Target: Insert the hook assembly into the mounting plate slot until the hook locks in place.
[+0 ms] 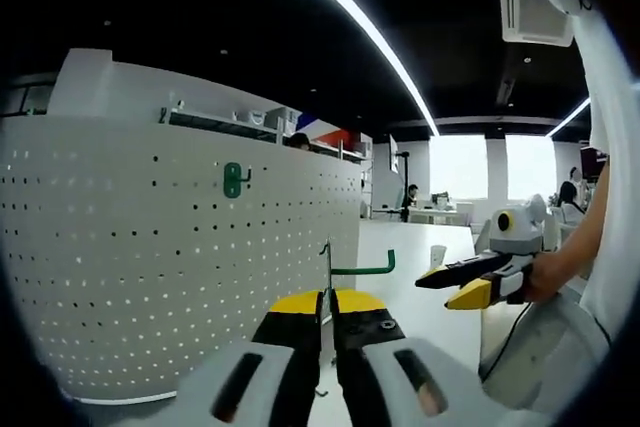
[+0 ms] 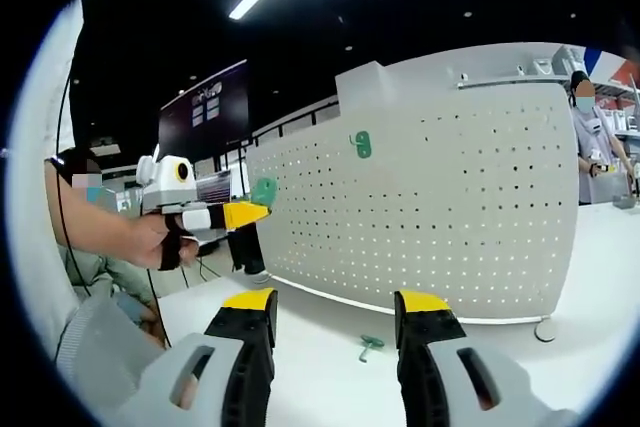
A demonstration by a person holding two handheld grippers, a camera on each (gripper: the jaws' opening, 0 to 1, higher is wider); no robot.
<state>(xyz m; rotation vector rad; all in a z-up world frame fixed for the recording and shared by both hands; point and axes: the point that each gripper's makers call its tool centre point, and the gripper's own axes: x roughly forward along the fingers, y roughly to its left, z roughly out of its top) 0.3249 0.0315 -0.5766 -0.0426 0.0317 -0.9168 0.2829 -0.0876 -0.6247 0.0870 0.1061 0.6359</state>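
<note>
My left gripper (image 1: 328, 309) is shut on a hook assembly (image 1: 362, 269), a thin metal wire with a green arm that sticks up and to the right of the jaws. It is held in front of the white perforated mounting plate (image 1: 150, 247), apart from it. A green hook (image 1: 232, 179) sits mounted high on that plate. In the right gripper view the left gripper (image 2: 250, 213) comes in from the left with the green hook assembly (image 2: 264, 190) at its tips, close to the plate's (image 2: 470, 197) left edge. My right gripper (image 2: 335, 325) is open with nothing between its jaws. It also shows at the right (image 1: 470, 282).
Another green hook (image 2: 371, 346) lies on the white table (image 2: 320, 367) in front of the plate, and the mounted hook (image 2: 361, 144) shows near the plate's top. The plate stands on a round foot (image 2: 545, 328). A person (image 2: 592, 137) stands behind it at the right.
</note>
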